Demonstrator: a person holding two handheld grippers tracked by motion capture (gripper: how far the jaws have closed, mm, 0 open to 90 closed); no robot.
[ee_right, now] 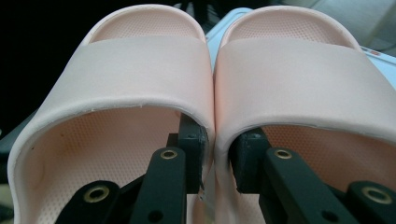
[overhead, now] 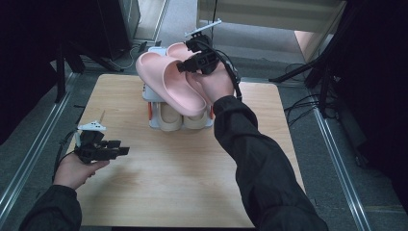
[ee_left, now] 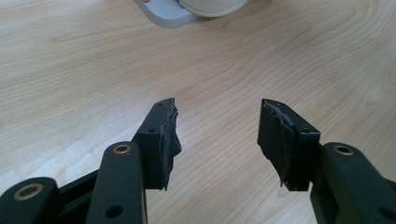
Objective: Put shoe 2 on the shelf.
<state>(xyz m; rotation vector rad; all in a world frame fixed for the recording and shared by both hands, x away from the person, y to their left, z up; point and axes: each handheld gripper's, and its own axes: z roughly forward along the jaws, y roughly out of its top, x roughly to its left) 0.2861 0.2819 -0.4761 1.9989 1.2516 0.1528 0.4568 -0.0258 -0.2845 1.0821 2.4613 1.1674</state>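
The wooden tabletop (overhead: 183, 187) is seen as the largest surface, its near half and left side bare, with grey floor and metal rails along both side edges. At its far middle a grey rack (overhead: 155, 121) is set, and a pair of beige slippers (overhead: 180, 118) is lodged in its lower level, toes facing the person.

Above the rack a pair of pink slippers (overhead: 168, 79) is held raised and tilted, the two pressed side by side. In the right gripper view the inner walls of both slippers are seen pinched together between the jaws, one jaw inside each slipper under its strap, so the right gripper (overhead: 195, 65) is clenched on the pink slippers. The pair overhangs the rack's top and its left edge.

The left gripper (overhead: 120, 150) is held low over the near-left part of the tabletop, well apart from the rack. Its jaws are spread with nothing between them and bare wood beneath; the rack's corner (ee_left: 163, 11) is seen farther ahead.
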